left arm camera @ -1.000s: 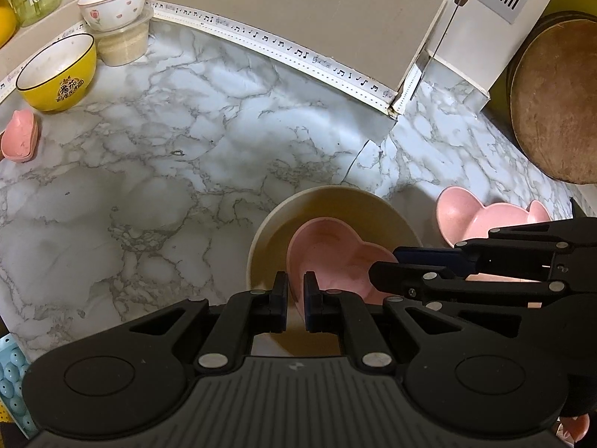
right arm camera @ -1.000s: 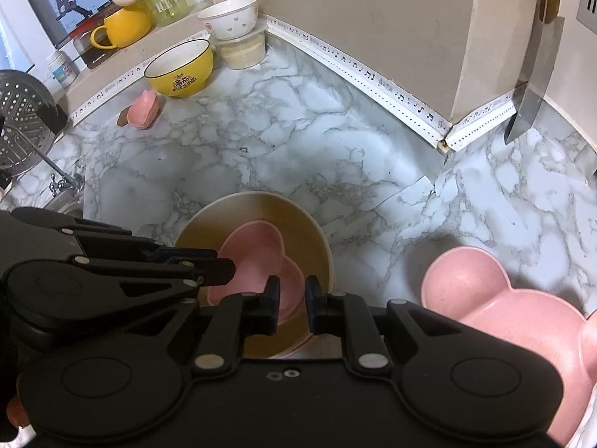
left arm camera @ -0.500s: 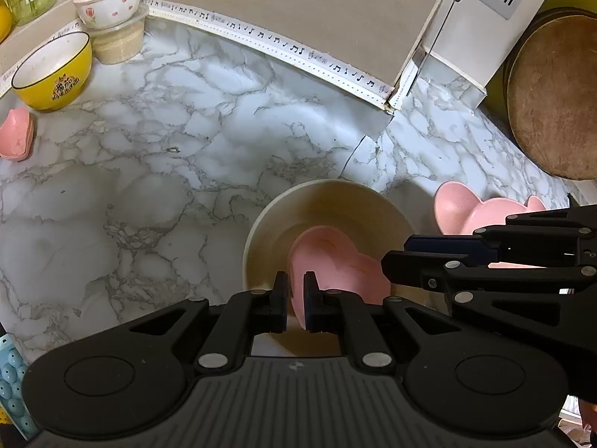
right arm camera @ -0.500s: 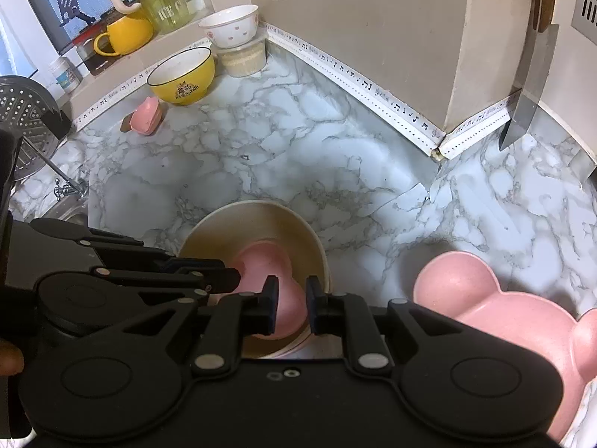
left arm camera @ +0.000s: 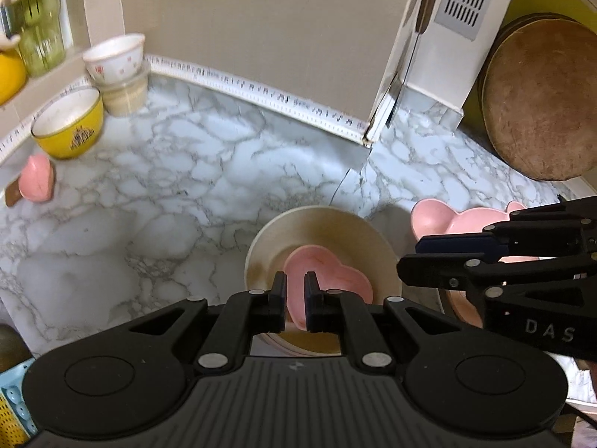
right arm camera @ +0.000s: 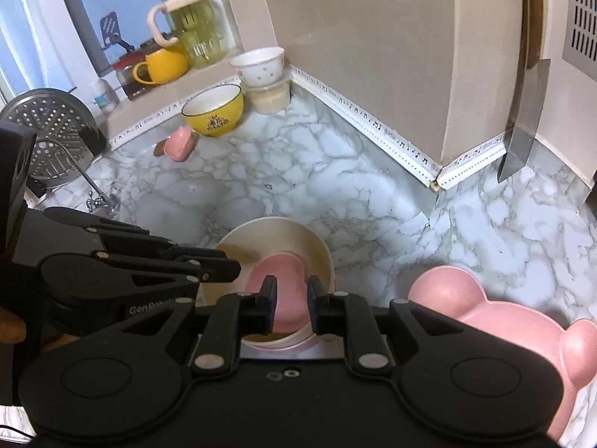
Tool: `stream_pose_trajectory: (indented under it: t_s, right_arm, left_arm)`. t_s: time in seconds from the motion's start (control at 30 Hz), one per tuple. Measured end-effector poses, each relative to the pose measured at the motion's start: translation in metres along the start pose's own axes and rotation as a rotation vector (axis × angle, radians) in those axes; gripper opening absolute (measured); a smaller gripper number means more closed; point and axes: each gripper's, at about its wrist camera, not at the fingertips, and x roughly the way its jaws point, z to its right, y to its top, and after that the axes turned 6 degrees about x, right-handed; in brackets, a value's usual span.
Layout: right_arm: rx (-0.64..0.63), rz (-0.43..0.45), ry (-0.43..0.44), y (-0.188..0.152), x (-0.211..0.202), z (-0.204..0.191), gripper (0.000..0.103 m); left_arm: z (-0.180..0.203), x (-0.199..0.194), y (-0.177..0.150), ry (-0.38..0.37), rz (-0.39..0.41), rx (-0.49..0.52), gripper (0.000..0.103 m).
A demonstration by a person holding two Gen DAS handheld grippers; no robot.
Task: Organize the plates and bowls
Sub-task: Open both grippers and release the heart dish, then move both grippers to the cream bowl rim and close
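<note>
A pink heart-shaped dish (left arm camera: 328,276) lies inside a cream bowl (left arm camera: 317,224) on the marble counter; both show in the right wrist view, dish (right arm camera: 283,272) and bowl (right arm camera: 268,233). A pink bear-shaped plate (right arm camera: 485,317) sits to the right, also in the left wrist view (left arm camera: 447,220). My left gripper (left arm camera: 295,295) hovers over the bowl's near rim, jaws nearly together and empty. My right gripper (right arm camera: 291,298) hovers over the same rim, slightly open and empty. A yellow bowl (right arm camera: 214,110), a white bowl stacked on a beige one (right arm camera: 261,65) and a small pink dish (right arm camera: 179,143) stand at the back left.
A cleaver (right arm camera: 522,112) hangs on the wall at the right. A round wooden board (left arm camera: 541,100) leans at the far right. A windowsill holds a green pitcher (right arm camera: 190,26) and yellow mug (right arm camera: 164,67). A metal steamer plate (right arm camera: 44,134) and tap are at left.
Both grippers have drawn back and up from the cream bowl, so more counter and wall show. The right gripper's jaws have opened a little. The dishes have not moved.
</note>
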Motion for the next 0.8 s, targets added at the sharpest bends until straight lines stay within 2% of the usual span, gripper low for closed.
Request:
stream_pose_trajectory:
  t_s: [0.1, 0.17, 0.2, 0.23, 0.27, 0.33, 0.4, 0.47, 0.53, 0.7, 0.8]
  right_arm:
    - [-0.002, 0.022, 0.006, -0.003, -0.008, 0.001, 0.018]
    - [0.003, 0.035, 0.007, -0.004, -0.013, 0.002, 0.021]
    - [0.003, 0.045, 0.008, -0.005, -0.016, 0.003, 0.024]
    - [0.007, 0.056, 0.009, -0.006, -0.019, 0.004, 0.037]
    - [0.012, 0.064, 0.012, -0.007, -0.022, 0.006, 0.059]
    - [0.021, 0.094, -0.003, -0.009, -0.029, 0.008, 0.08]
    - [0.008, 0.116, -0.001, -0.012, -0.035, 0.009, 0.084]
    - [0.009, 0.124, -0.002, -0.013, -0.038, 0.011, 0.095]
    - [0.004, 0.144, -0.002, -0.016, -0.043, 0.012, 0.101]
    - [0.032, 0.146, 0.014, -0.025, -0.044, 0.014, 0.102]
    - [0.065, 0.14, 0.005, -0.032, -0.041, 0.015, 0.102]
  left_arm:
    - [0.004, -0.009, -0.002, 0.011, 0.031, 0.014, 0.019]
    - [0.006, -0.014, -0.004, 0.018, 0.052, 0.017, 0.037]
    - [0.007, -0.017, -0.005, 0.023, 0.064, 0.021, 0.043]
    - [0.008, -0.019, -0.006, 0.03, 0.076, 0.025, 0.055]
    - [0.01, -0.022, -0.007, 0.037, 0.088, 0.027, 0.062]
    - [0.012, -0.027, -0.008, 0.049, 0.109, 0.03, 0.063]
    - [0.012, -0.031, -0.009, 0.047, 0.122, 0.026, 0.066]
    - [0.011, -0.034, -0.012, 0.055, 0.141, 0.013, 0.074]
    - [0.009, -0.037, -0.014, 0.068, 0.158, 0.004, 0.075]
    - [0.004, -0.035, -0.021, 0.058, 0.151, -0.021, 0.078]
    - [-0.001, -0.031, -0.025, 0.056, 0.144, -0.036, 0.084]
